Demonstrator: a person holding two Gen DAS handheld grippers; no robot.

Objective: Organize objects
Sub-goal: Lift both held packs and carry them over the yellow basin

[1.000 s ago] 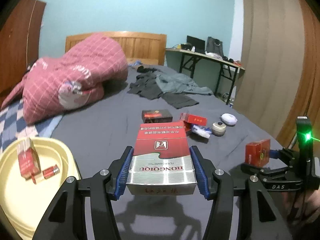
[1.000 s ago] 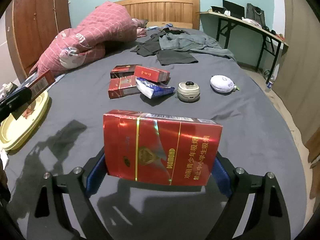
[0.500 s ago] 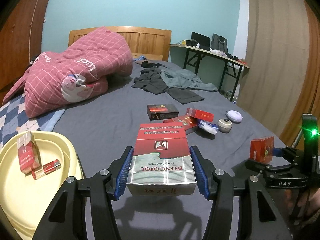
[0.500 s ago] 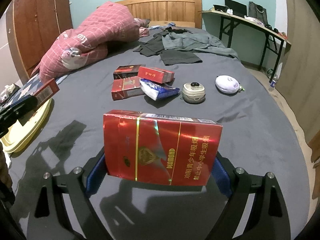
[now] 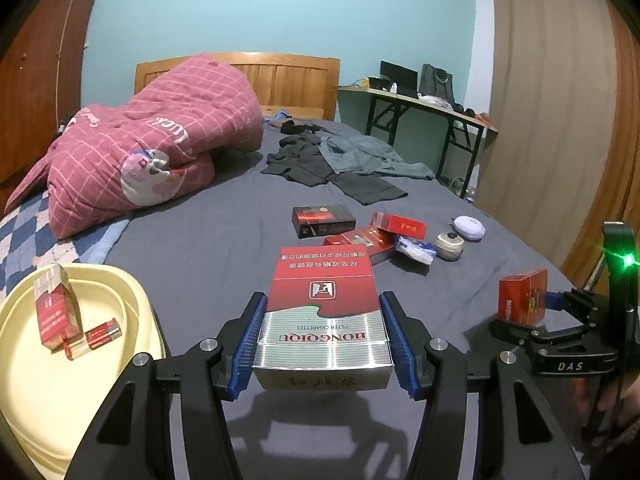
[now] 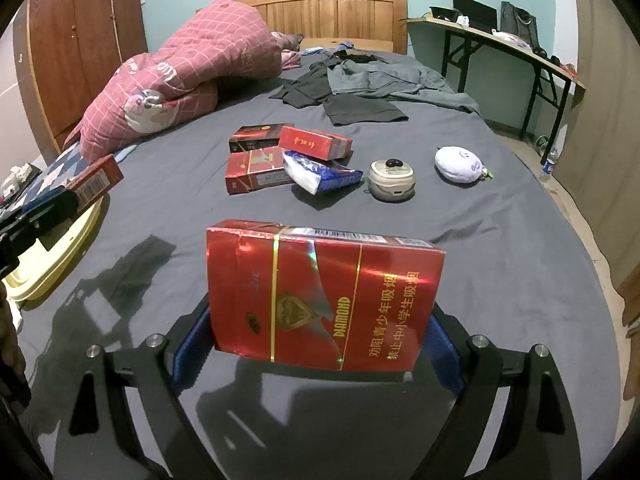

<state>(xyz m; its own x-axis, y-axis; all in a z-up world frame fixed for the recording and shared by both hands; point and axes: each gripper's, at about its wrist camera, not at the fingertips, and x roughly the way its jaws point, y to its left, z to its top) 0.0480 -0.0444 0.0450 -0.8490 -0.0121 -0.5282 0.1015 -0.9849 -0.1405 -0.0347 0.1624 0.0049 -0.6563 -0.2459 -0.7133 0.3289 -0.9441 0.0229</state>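
My left gripper (image 5: 322, 308) is shut on a red and silver cigarette carton (image 5: 324, 312), held flat above the grey bed. My right gripper (image 6: 320, 320) is shut on a red Diamond carton (image 6: 320, 300), held upright; it also shows in the left wrist view (image 5: 522, 298) at right. A cream tray (image 5: 132, 292) at the left holds a red pack (image 5: 54, 314) and a small red lighter (image 5: 94, 338). Several more packs lie mid-bed: a black one (image 6: 260, 136), a red one (image 6: 256, 168), a red box (image 6: 316, 142) and a blue and white packet (image 6: 320, 172).
A round beige case (image 6: 392, 180) and a white pouch (image 6: 460, 164) lie right of the packs. A pink quilt (image 5: 160, 140) is heaped at far left, grey clothes (image 6: 360, 84) at the far end. A desk (image 6: 500, 48) stands beyond the bed's right side.
Both grippers have pulled back and risen slightly with their cartons still held. The packs on the bed look a little farther off; the tray sits lower left.
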